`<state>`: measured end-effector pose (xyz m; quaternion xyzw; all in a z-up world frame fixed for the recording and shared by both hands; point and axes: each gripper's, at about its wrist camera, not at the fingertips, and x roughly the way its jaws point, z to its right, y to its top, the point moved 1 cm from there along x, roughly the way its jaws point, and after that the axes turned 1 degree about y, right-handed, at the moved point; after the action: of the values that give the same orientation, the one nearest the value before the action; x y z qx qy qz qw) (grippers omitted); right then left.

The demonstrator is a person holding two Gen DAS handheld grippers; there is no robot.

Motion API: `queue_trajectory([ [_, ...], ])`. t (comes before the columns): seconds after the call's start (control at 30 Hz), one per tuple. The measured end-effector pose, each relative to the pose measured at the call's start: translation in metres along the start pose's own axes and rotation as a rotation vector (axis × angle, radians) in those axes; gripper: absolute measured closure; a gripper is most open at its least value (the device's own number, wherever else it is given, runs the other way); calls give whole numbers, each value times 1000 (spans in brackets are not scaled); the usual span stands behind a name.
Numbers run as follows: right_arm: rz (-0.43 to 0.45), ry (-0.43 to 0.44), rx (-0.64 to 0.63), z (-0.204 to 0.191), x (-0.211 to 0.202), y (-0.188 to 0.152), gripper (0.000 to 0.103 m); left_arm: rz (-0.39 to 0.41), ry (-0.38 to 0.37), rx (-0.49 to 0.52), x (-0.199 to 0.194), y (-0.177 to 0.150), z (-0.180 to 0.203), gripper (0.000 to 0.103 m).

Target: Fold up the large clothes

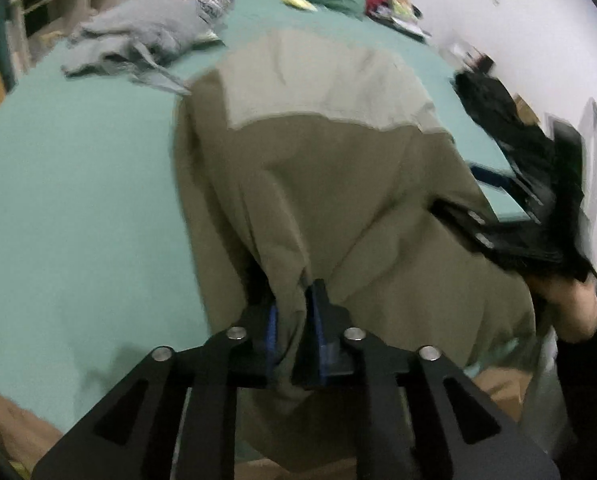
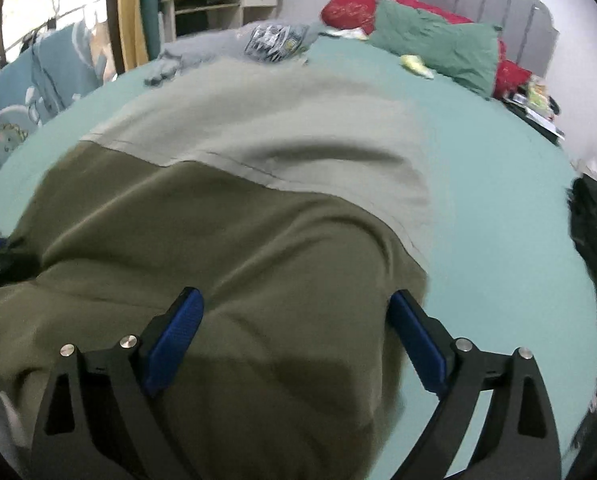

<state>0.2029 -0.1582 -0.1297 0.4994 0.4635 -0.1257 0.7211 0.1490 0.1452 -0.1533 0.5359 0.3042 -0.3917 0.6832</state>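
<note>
The left gripper (image 1: pixel 292 320) is clenched on a bunched fold of the olive garment (image 1: pixel 338 184), cloth pinched between its blue pads (image 1: pixel 273 332). The right gripper (image 2: pixel 294 332) is released, its pads (image 2: pixel 174 340) spread wide just above the garment's dark olive part, nothing between them. The garment lies spread across the bed (image 2: pixel 498 220), its paler panel (image 2: pixel 298 136) on the far side. Beyond it on the teal sheet lie a grey heap of clothes (image 1: pixel 146 40), a green pillow (image 2: pixel 434 48) and a red pillow (image 2: pixel 354 4). A black garment (image 1: pixel 510 120) sits at the bed's right edge.
</note>
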Motion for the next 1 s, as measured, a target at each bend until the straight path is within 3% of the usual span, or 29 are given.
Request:
queue_trajectory([
  [0.1, 49, 78, -3, -7, -40, -10, 9, 120, 39, -43, -34, 9, -2, 76],
  [0.17, -3, 103, -25, -13, -51, -29, 9, 154, 46, -40, -46, 8, 5, 67],
  [0.2, -25, 114, -5, -13, -51, -39, 9, 141, 49, -24, -44, 5, 10, 66],
  [0.33, -92, 120, 54, -10, -33, -82, 9, -73, 67, 24, 4, -22, 18, 66],
  [0.4, -75, 129, 58, -8, -30, -89, 8, -93, 118, 76, 14, -34, 23, 66],
  [0.47, -77, 135, 70, -5, -32, -84, 8, -94, 141, 83, 11, -34, 23, 64],
  [0.6, -18, 193, 101, 7, -48, -70, 8, -62, 95, 27, -10, -28, 10, 62],
  [0.67, 49, 184, 125, 22, -57, -59, 8, -23, 54, -17, -22, -18, 3, 53],
  [0.77, 99, 190, 165, 47, -56, -37, 8, 77, 71, -48, -33, 4, -9, 41],
  [0.83, 105, 175, 171, 61, -43, -21, 8, 134, 110, -73, -30, 23, -21, 39],
  [1.0, 125, 212, 211, 85, -14, 15, 8, 206, 107, -142, 6, 55, -47, 33],
])
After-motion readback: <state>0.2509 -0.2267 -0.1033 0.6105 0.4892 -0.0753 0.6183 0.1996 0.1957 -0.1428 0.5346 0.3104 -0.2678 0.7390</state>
